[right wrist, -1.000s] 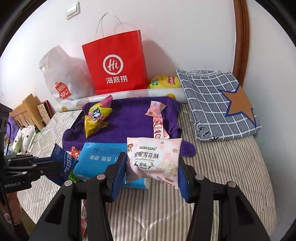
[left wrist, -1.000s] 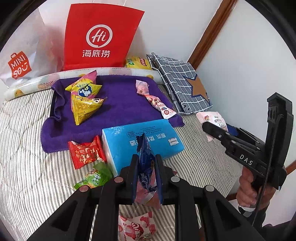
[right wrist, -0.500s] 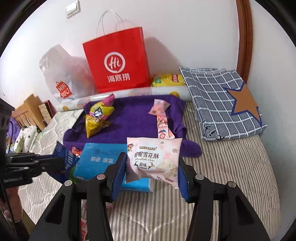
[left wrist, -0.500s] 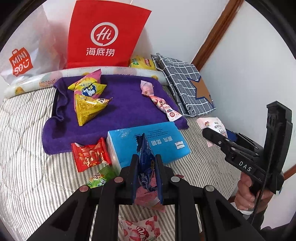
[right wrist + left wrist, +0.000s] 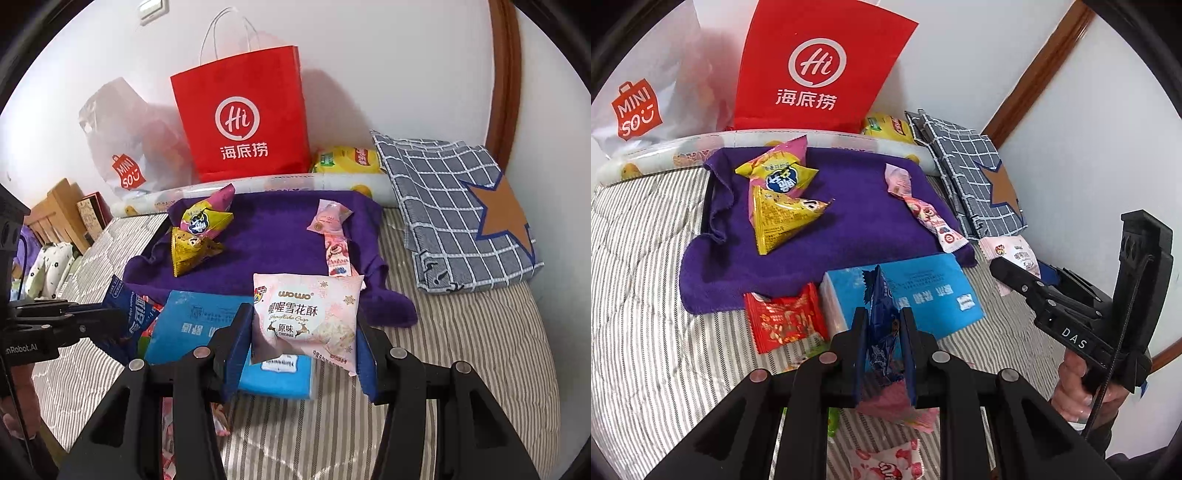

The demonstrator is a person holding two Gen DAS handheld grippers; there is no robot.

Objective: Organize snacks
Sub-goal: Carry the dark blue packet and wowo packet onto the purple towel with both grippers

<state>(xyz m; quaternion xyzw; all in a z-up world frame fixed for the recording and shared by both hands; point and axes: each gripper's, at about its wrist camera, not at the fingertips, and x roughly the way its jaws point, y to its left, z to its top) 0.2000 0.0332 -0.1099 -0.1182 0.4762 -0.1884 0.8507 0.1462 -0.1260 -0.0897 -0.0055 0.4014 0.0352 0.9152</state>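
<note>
Pink nougat packet (image 5: 308, 321) is clamped across its width in the right gripper (image 5: 303, 339). Left gripper (image 5: 882, 339) pinches a blue wrapper (image 5: 882, 314) edge-on. Both look light, crinkly, crushable: hold by the seams.

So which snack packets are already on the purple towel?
Four: two yellow triangular packets at its left, two pink wrappers at its right. The rest lie off the purple towel or are gripped.
</note>
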